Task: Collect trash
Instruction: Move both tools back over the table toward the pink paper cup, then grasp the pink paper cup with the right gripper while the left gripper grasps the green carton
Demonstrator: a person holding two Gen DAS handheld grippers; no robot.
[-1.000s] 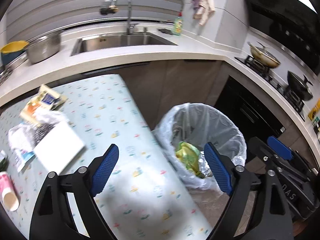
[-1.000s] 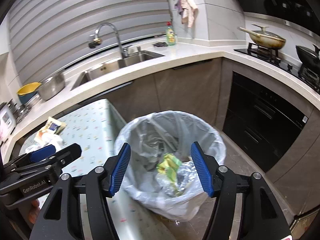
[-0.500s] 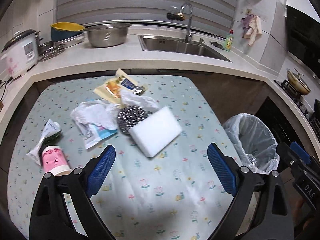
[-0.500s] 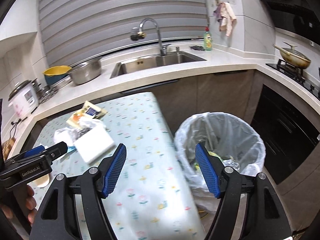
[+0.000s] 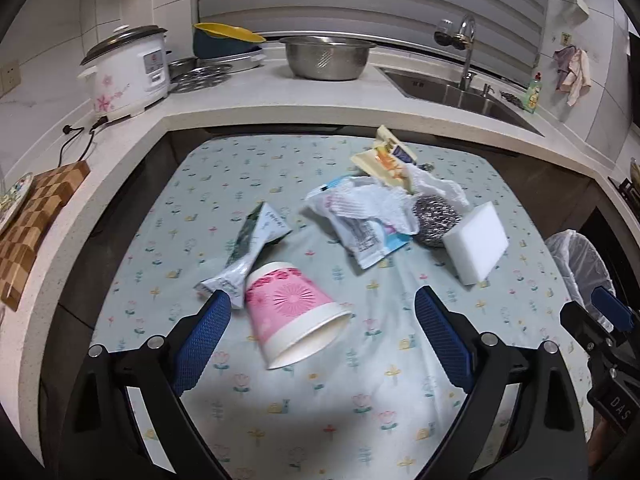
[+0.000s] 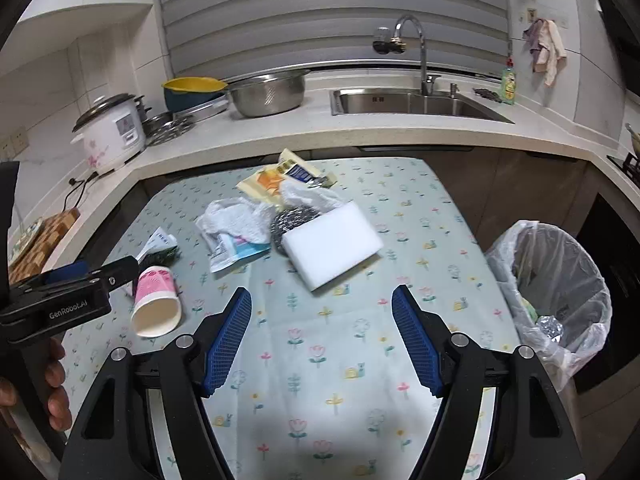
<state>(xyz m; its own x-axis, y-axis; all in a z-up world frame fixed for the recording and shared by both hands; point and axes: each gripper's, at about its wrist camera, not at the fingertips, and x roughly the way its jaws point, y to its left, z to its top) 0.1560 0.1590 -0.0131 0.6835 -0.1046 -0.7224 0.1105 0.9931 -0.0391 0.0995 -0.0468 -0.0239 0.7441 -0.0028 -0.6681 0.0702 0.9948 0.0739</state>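
Lying tipped between the left gripper's [image 5: 322, 322] spread fingers, pink cup [image 5: 294, 316]; right gripper [image 6: 322, 334] parted, empty.

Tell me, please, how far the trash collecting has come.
Partly done: the bin already holds some trash. In hand: nothing, since the left gripper and right gripper both have empty, open jaws. Left on the table: cup, wrappers, scourer, sponge.

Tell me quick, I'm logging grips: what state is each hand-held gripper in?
Left hand-held gripper: open, holding nothing, pink cup lying between its fingers.
Right hand-held gripper: open, just widened, empty.
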